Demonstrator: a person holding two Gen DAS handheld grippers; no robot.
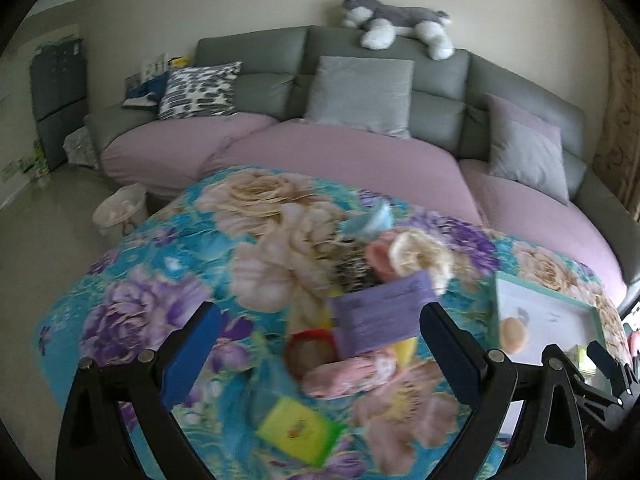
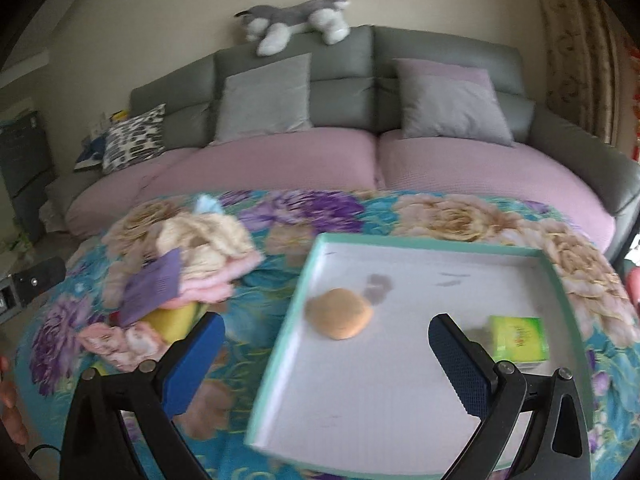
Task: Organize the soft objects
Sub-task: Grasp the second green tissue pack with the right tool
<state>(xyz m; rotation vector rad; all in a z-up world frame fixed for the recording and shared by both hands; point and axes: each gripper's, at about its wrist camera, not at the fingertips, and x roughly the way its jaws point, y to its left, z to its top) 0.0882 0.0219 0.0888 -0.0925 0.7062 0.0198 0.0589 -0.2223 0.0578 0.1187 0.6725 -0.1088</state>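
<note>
A heap of soft things lies on the floral cloth: a purple pad point(image 1: 382, 310), a pink roll point(image 1: 348, 374), a red ring point(image 1: 310, 350) and a cream ruffled piece point(image 1: 420, 254). A green packet point(image 1: 298, 432) lies nearer. My left gripper point(image 1: 320, 352) hangs open above the heap, nothing between its fingers. A white tray with a teal rim point(image 2: 400, 360) holds a tan round pad point(image 2: 340, 318) and a green packet point(image 2: 518, 338). My right gripper point(image 2: 326, 354) is open over the tray, just this side of the tan pad. The same heap point(image 2: 192, 276) shows left of the tray.
The floral cloth point(image 1: 160, 280) covers a rounded table. Behind it runs a grey sofa with pink seat covers point(image 2: 280, 160), several cushions and a plush husky point(image 2: 296, 20) on the backrest. A small white basket point(image 1: 120, 212) stands on the floor at left. A hand shows at the lower left edge point(image 2: 8, 396).
</note>
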